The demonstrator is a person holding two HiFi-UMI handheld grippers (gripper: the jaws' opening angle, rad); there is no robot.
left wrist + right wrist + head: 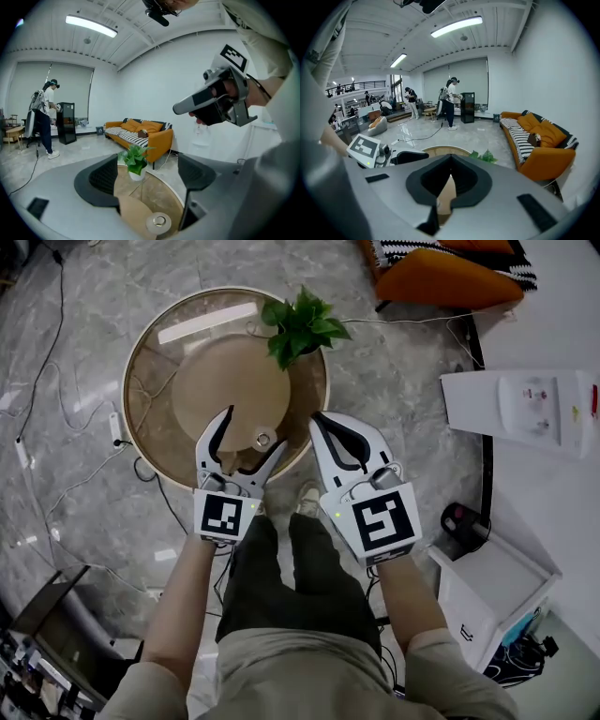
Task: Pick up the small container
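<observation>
From the head view I have the small round container (pixel 263 439) standing upright on the round glass worktop (pixel 155 381). It is on the side nearest me and well apart from the potted plant (pixel 302 326) at the far rim. The wooden pedestal (pixel 225 381) shows through the glass beneath it.

My left tongs (pixel 251 432) are spread wide with the container between the jaws, nearer the right-hand jaw. As far as I can tell, neither jaw touches it. The left gripper view agrees: the left tongs (pixel 147 173) gape, and the container (pixel 158 223) sits low between them, close to the gripper body. My right tongs (pixel 321 420) hang just beside, over the near rim. In the right gripper view the right tongs (pixel 450 161) have their tips together, nothing is held, and only a thin slit shows the worktop through them.

The container looks light and rigid, with a pale rim and a shiny centre on top (a lid, I would guess, though I cannot be sure). I judge its smooth round wall and the glass under it make it likely to skid or squirt out under an off-centre squeeze. I would centre it between the pads and take it across its widest part, low on the wall rather than on the rim. I would close gently.
</observation>
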